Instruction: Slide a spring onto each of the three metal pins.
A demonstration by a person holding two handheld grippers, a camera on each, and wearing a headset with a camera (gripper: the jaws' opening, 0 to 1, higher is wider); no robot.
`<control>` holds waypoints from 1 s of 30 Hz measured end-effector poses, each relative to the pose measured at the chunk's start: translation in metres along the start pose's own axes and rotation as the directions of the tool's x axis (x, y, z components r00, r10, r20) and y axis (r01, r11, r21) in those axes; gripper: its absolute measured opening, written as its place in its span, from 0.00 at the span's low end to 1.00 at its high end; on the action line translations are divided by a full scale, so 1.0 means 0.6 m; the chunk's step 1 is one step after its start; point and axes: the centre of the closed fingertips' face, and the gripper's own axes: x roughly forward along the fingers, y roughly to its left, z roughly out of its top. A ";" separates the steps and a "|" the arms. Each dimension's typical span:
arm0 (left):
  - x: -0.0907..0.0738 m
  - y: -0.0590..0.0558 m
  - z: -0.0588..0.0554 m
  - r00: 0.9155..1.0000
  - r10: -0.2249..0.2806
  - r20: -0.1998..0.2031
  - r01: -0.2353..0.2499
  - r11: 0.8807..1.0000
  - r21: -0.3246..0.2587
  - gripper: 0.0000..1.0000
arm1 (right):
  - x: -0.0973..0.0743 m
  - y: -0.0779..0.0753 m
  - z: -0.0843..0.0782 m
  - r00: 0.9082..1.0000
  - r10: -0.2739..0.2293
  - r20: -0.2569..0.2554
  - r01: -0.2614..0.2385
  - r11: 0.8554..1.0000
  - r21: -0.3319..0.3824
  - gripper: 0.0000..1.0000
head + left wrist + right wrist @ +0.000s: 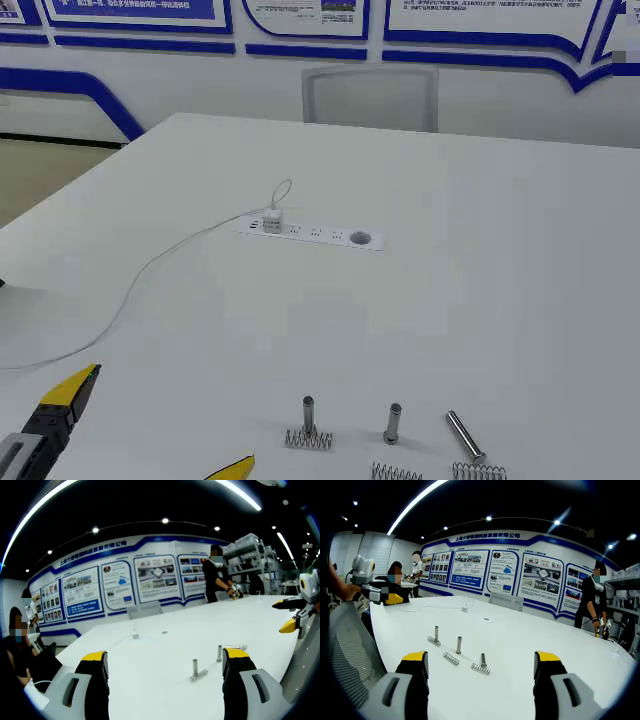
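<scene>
Three short metal pins stand out on the white table: the left pin (pixel 308 410) and middle pin (pixel 393 421) are upright, the right pin (pixel 463 435) leans or lies. A loose spring lies by each: the left spring (pixel 308 438), middle spring (pixel 396 472) and right spring (pixel 478 470). None is on a pin. My left gripper (pixel 160 425) (pixel 165 655) is open at the near left, short of the pins (pixel 195 667). My right gripper (pixel 481 656) (pixel 285 615) is open too, facing the pins (pixel 459 645) and springs (pixel 451 658) from a distance.
A white power strip (pixel 312 233) with a charger (pixel 272 222) and a long cable (pixel 130 290) lies mid-table. A grey chair (pixel 370 97) stands at the far edge. People stand and sit around the room; a mesh chair back (pixel 350 645) is close on the left.
</scene>
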 end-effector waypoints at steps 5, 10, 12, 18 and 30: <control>0.000 0.002 -0.001 1.000 0.005 -0.003 -0.005 1.000 0.002 0.96 | -0.001 -0.005 0.000 1.000 -0.015 0.000 0.015 1.000 -0.026 0.86; 0.000 0.001 -0.001 1.000 0.003 -0.005 -0.003 1.000 0.004 0.96 | -0.001 -0.007 -0.004 1.000 -0.022 -0.011 0.021 1.000 -0.023 0.86; 0.000 0.002 -0.002 1.000 0.003 -0.008 -0.003 1.000 0.003 0.96 | -0.001 -0.009 -0.005 1.000 -0.026 -0.013 0.026 0.999 -0.022 0.86; 0.001 0.001 -0.005 1.000 -0.001 -0.019 0.001 1.000 0.004 0.95 | -0.002 -0.013 -0.011 0.999 -0.040 -0.031 0.039 0.999 -0.021 0.86; 0.000 0.000 -0.005 1.000 -0.003 -0.023 0.004 1.000 0.015 0.94 | -0.002 -0.009 -0.011 0.999 -0.030 -0.036 0.028 0.999 -0.032 0.84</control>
